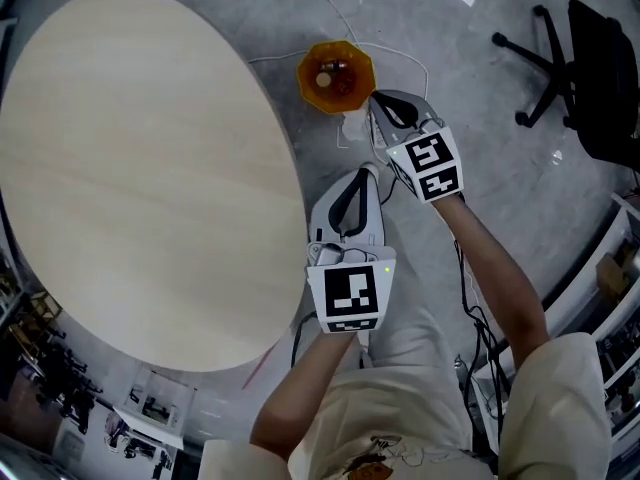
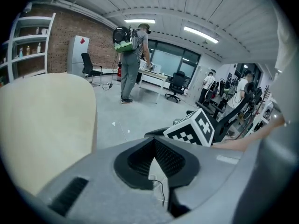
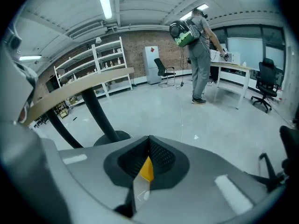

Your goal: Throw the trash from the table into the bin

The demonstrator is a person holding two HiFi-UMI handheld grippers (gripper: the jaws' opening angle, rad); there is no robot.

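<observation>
Both claws are up off the worktop (image 1: 150, 168), and what a bare worktop it is: pale round wood, nothing lying on the part the head view covers. That wide disc sits off to the left of the left claw (image 1: 370, 171).

The orange bin (image 1: 360, 60) stands on the grey floor (image 1: 480, 208), just ahead of and below the right claw (image 1: 376, 98). Inside it is trash (image 1: 340, 80), something red and something pale. I can't name the pieces, they're too small.

The left claw (image 2: 153, 141) has its tips pressed together with nothing pinched. Only floor and a thin cable (image 2: 162, 190) show through the slot behind the tips.

The right claw (image 3: 149, 140) is clamped tight too. An orange sliver (image 3: 146, 168) shows in the slot below its tips. By its colour I read that as the bin underneath, not a held scrap, so I'd call this claw empty.

My call is that the job looks all but finished, with the trash in the bin and none on the visible worktop. The far rim of the worktop runs out of frame, so a stray piece there can't be ruled out.

As for writing, I see nothing legible. The marker cube (image 1: 432, 166) on the right claw carries black-and-white squares, a pattern and not words. The white cabinet (image 2: 78, 55) beyond the left claw wears a red diamond with no readable print.
</observation>
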